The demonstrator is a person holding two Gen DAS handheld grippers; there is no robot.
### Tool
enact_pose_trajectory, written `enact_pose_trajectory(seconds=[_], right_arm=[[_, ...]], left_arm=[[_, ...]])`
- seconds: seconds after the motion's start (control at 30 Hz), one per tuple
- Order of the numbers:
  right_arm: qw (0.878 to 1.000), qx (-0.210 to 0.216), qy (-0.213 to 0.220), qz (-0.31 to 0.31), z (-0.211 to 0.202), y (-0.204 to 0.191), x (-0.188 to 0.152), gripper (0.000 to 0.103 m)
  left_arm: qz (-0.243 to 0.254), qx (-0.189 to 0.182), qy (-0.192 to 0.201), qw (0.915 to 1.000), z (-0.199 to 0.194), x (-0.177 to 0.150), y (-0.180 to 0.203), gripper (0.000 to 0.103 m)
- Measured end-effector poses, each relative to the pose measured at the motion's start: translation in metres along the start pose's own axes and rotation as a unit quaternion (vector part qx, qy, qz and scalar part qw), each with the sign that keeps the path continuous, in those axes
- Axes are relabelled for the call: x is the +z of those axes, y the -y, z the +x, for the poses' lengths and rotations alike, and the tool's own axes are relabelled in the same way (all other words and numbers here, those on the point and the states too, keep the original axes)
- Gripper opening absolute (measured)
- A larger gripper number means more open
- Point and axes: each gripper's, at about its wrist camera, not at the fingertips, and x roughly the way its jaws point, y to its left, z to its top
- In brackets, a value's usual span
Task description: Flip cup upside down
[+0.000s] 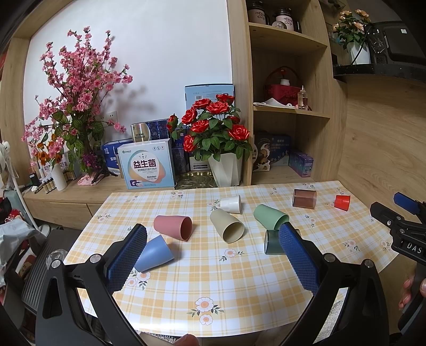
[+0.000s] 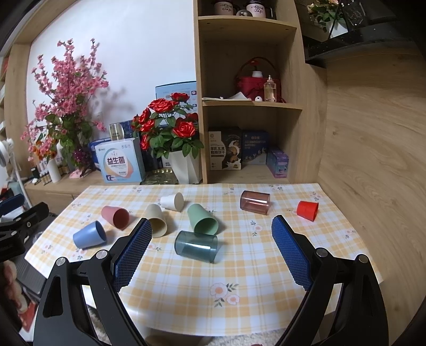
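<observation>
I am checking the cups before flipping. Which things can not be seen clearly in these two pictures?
- Teal clear cup: left wrist view, right half behind the left claw's pad; whole in the right wrist view.
- Blue cup: left wrist view, one side behind the other pad.
- Beige cup: right wrist view, mouth partly behind the right claw's pad.
- Red cup: upright or already flipped, unclear.

A lived-in home room. A small table (image 2: pixel 186 276) wears a yellow checked cloth printed with flowers. Behind it, a wooden sideboard (image 1: pixel 80 194) holds a pot of red roses (image 1: pixel 213 125), a pink blossom branch (image 1: pixel 77 87) and product boxes (image 1: pixel 146 165). Wooden shelves (image 2: pixel 250 106) carry mugs (image 2: pixel 223 6), a red basket (image 2: pixel 255 82) and a perfume bottle (image 2: pixel 269 89).
</observation>
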Motion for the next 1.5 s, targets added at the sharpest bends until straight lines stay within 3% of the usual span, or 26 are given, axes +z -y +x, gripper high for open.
enact_pose_trajectory(seconds=[1.5], right_arm=[[1.000,-0.003,-0.010,0.006,-0.0004,-0.0031,-0.0010,0.088]], left_arm=[[0.001,0.001,-0.003,1.0000,0.0033,-0.0051,0.0052,0.097]])
